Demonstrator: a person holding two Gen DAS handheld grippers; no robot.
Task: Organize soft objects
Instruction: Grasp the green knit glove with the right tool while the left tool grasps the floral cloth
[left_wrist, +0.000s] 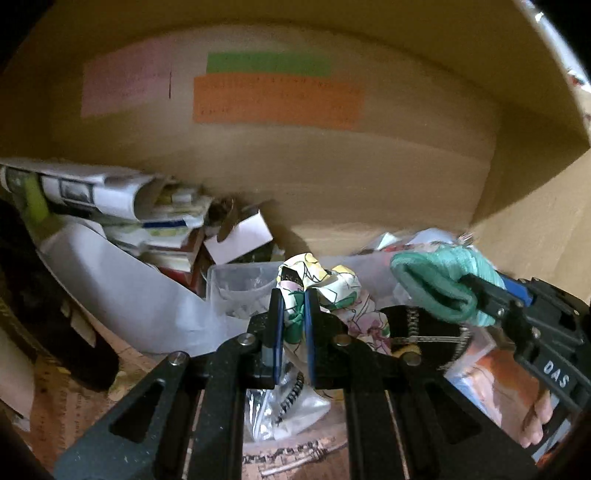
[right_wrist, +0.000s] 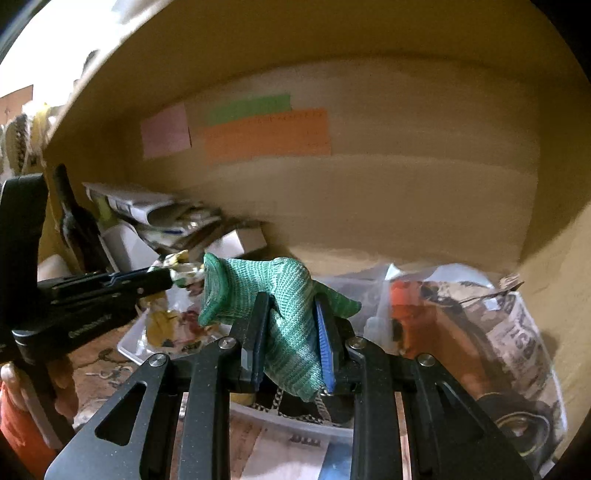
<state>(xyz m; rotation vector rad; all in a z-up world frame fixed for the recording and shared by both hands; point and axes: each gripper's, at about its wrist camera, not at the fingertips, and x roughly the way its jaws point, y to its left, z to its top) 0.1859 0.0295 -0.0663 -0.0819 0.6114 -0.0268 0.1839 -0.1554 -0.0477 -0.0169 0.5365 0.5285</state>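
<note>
My left gripper (left_wrist: 294, 321) is shut on a floral patterned cloth (left_wrist: 325, 284), held above the clutter inside a cardboard box. My right gripper (right_wrist: 291, 339) is shut on a green knitted glove (right_wrist: 280, 295), also held above the box contents. In the left wrist view the right gripper (left_wrist: 480, 295) comes in from the right with the green glove (left_wrist: 436, 284) in it. In the right wrist view the left gripper (right_wrist: 166, 282) reaches in from the left with the floral cloth (right_wrist: 181, 269). The two cloths hang close beside each other.
The cardboard box wall (left_wrist: 332, 166) carries pink, green and orange labels (left_wrist: 277, 101). Folded papers and booklets (left_wrist: 110, 199) pile at the left. A clear plastic container (left_wrist: 240, 288) and a black zip pouch (left_wrist: 424, 332) lie below. A newspaper-wrapped bundle (right_wrist: 480, 332) sits at right.
</note>
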